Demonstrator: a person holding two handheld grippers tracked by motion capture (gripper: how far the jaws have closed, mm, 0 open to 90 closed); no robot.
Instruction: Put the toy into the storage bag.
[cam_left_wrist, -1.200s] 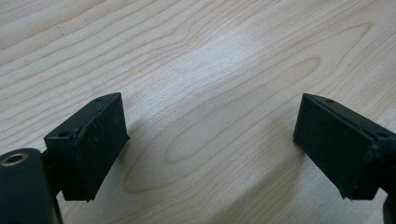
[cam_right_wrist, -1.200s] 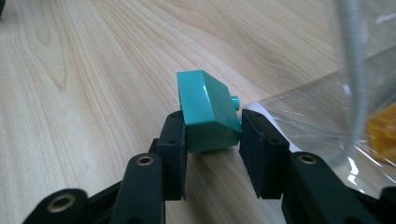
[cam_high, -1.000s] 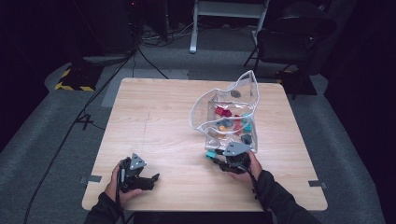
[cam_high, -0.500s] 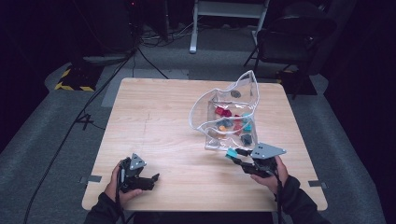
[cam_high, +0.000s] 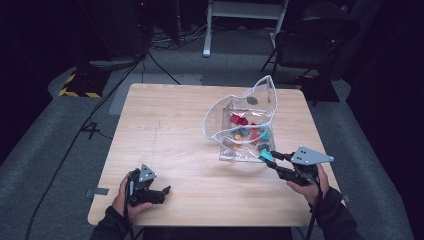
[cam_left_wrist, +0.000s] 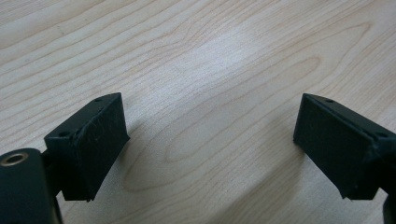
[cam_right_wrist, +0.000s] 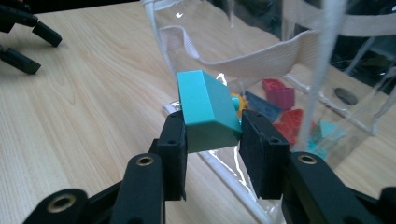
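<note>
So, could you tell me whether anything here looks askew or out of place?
The clear bag slumps, one side of its rim sagging low. The teal block sits tilted between the right gripper's jaws, outside the bag, apart from the other blocks inside.

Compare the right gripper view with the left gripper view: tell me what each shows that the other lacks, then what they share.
Right gripper view alone: the right gripper shut on a teal sloped plastic block, a clear plastic bag with white trim holding red, blue and teal blocks behind it, and the other gripper far off at the top left. Left gripper view alone: the left gripper, open over bare wood with nothing between its jaws. Shared: the light wooden table.
</note>
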